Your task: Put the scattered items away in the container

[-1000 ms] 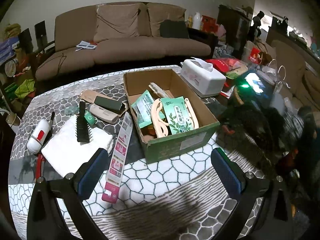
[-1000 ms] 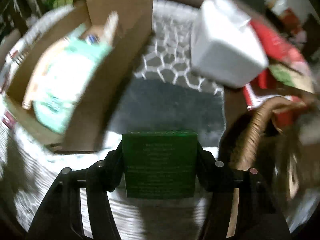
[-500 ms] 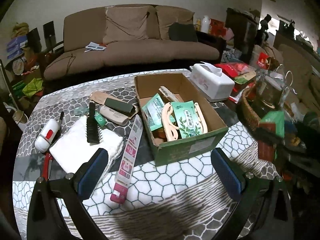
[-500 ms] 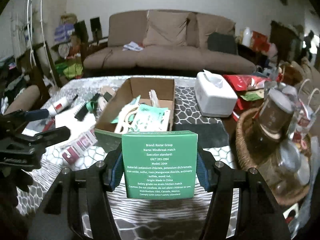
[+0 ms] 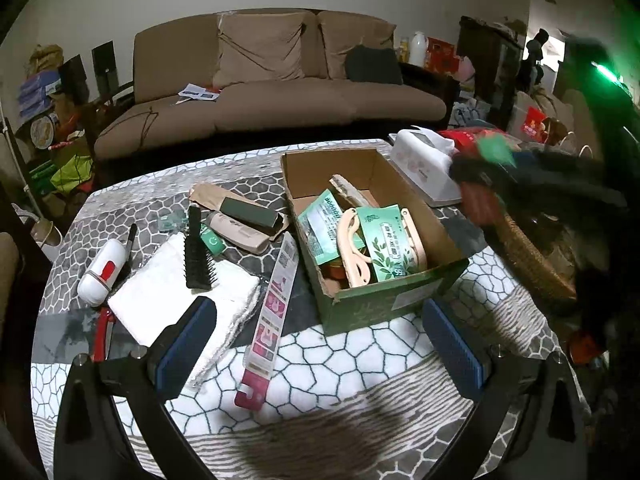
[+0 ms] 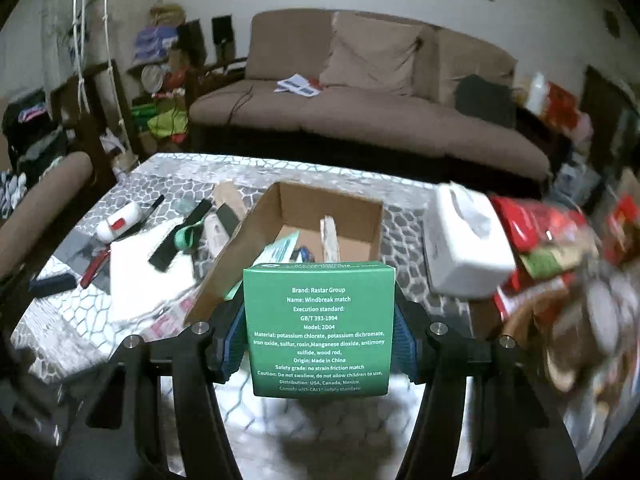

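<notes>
An open cardboard box [image 5: 400, 304] stands mid-table holding green packets and a cream hanger; it also shows in the right wrist view [image 6: 248, 240]. My right gripper [image 6: 319, 338] is shut on a green matchbox [image 6: 319, 320], held in the air in front of the box's near edge. In the left wrist view the right gripper shows blurred at the right, with the matchbox [image 5: 495, 149] above the tissue box. My left gripper [image 5: 320, 344] is open and empty, above the table's near side. Loose items lie left of the box: a black comb [image 5: 196, 252], a white lint remover [image 5: 101, 272], a pink card strip [image 5: 272, 320].
A white folded cloth [image 5: 176, 300], a beige remote and a dark green case [image 5: 250, 212] lie left of the box. A white tissue box [image 6: 464, 248] and a wicker basket [image 5: 532, 260] stand to its right. A brown sofa is behind the table.
My right gripper has lifted the matchbox from low beside the box and swung it up and left, to in front of the box. My left gripper has stayed open and drifted slightly.
</notes>
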### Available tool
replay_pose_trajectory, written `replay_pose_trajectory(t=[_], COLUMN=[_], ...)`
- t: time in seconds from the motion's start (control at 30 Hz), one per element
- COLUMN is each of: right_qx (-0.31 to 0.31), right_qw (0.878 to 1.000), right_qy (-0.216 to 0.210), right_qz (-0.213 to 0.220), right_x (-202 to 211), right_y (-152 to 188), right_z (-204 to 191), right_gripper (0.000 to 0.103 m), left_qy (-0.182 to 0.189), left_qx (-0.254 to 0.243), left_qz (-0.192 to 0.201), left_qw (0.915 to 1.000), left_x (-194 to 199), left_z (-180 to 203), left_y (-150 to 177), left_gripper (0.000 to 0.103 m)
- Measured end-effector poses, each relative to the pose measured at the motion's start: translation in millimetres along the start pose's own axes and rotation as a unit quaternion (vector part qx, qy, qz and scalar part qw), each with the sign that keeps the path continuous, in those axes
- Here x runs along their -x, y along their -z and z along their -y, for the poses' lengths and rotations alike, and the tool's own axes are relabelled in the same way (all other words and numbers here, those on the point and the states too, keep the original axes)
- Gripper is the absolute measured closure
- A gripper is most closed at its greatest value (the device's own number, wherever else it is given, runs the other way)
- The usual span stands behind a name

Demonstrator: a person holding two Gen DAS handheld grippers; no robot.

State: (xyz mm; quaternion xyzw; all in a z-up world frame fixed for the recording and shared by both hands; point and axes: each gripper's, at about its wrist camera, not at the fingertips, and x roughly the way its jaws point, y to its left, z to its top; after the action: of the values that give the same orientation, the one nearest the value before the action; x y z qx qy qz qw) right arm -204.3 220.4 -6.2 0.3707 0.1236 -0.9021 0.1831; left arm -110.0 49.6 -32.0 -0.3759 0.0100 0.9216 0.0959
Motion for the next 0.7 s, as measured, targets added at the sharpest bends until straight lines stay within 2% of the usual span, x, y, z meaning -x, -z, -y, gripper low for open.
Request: replay_pose_trajectory(t=[0.1,0.2,0.27,0.37,0.5,0.53,0.63,0.7], right_qx=[0.015,0.014,0.015,0.045,0.059,0.056,0.059,0.058], right_qw=[0.999,0.995,0.99,0.984,0.982,0.983,0.987,0.989], right_qy=[-0.005,-0.019,-0.046,-0.037,-0.05,-0.052,-0.048,-0.043], right_qz=[-0.051,-0.094,-0.134,-0.166,-0.17,-0.164,-0.144,-0.132], right_x=[-47.2,-93.3,-122.9,-152.6,-160.8,-156.9,-135.1,-115.7], right_y=[-21.9,-34.5,-38.0,-37.4,-35.7,-35.5,-33.1,-29.5], right_z=[5.8,11.6,11.8,6.0,3.0,3.7,4.8,5.8], right_gripper=[0.046,0.046,0.046,0.045,0.035,0.029,0.025,0.017], left_qy=[-0.002,0.025,0.003,0.007,0.003,0.003,0.001,0.001], left_qx=[-0.001,-0.005,-0.015,-0.006,-0.019,-0.018,-0.016,-0.012], left_qz=[-0.001,0.003,0.007,-0.001,-0.009,-0.008,-0.005,-0.003], left_qw=[1.0,0.9997,0.9999,1.0,0.9998,0.9998,0.9999,0.9999], left_x=[-5.6,-15.2,-24.6,-36.5,-42.0,-41.6,-39.0,-35.8], left_z=[-1.9,1.1,4.7,5.3,11.9,11.5,10.6,9.0], left_y=[-1.7,-9.7,-16.1,-16.5,-12.8,-12.9,-14.2,-14.0], left_gripper=[0.0,0.0,0.0,0.0,0.0,0.0,0.0,0.0])
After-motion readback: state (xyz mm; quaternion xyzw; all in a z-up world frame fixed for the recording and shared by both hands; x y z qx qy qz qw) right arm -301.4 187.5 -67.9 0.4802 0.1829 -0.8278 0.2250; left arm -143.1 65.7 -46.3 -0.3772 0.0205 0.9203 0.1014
